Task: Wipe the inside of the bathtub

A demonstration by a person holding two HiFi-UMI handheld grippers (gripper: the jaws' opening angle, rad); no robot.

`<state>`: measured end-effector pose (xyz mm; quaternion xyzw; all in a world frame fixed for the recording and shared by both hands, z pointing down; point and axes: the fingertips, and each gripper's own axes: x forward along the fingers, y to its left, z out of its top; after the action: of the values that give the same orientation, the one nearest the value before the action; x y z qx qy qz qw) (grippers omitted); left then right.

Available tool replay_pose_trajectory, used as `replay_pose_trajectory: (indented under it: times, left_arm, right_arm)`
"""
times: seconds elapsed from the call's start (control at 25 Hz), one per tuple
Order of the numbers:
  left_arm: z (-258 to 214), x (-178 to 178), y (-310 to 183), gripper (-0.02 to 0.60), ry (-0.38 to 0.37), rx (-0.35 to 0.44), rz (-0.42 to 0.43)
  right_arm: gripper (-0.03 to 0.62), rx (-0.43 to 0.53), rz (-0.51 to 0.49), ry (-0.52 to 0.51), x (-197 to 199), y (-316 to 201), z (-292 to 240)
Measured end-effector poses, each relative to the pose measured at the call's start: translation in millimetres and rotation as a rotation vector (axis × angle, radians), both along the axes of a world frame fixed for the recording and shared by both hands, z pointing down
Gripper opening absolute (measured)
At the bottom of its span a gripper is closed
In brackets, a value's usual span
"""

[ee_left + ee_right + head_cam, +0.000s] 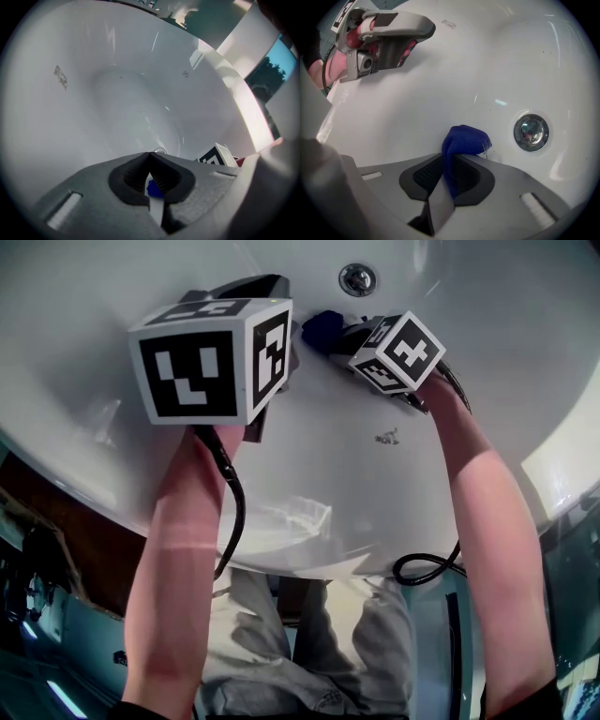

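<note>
The bathtub point(487, 306) is glossy white, smooth and rounded, and fills the top half of the head view. Its near rim curves across the middle of that frame and its ends are cut off at both sides. A round chrome drain point(530, 132) sits in the tub wall at the right of the right gripper view. A small grey mark point(386, 437) on the enamel is too blurred to read.

Left of the drain and apart from it, a blue cloth point(464, 140) of fine woven texture bulges out in a soft rounded fold against the white wall. The right claw point(450, 157) is clamped tight on it. The cloth's lower part runs down between the ribbed black pads, and the rest is hidden there.

The left claw point(150, 154) has its tips pressed together and grips nothing. A narrow slit behind the tips shows white enamel and a speck of the blue cloth beyond. In the head view its marker cube point(211, 362) hides most of that claw. The right cube point(398, 352) sits at upper centre.

Bare forearms point(178, 559) run down from both, a black cable point(234, 512) loops over the rim, and grey creased trousers point(281, 643) fill the bottom centre.
</note>
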<state>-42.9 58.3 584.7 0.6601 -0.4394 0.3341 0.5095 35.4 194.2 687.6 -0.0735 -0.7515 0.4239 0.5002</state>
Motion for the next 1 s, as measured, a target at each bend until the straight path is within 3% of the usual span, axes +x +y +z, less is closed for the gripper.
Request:
replay_pose_trajectory:
  times: [0.56,1.0]
  left_arm:
    - [-52.3,1.3,-10.6,0.005,0.03,0.038,0.016]
    - [-92.5,11.6,4.2,0.005,0.029,0.056,0.086]
  right_arm:
    - [0.074,-0.069,0.005,-0.041,-10.7,30.2,-63.9]
    - [0.074,-0.126,0.044,-0.08,-7.7,51.1,-123.8]
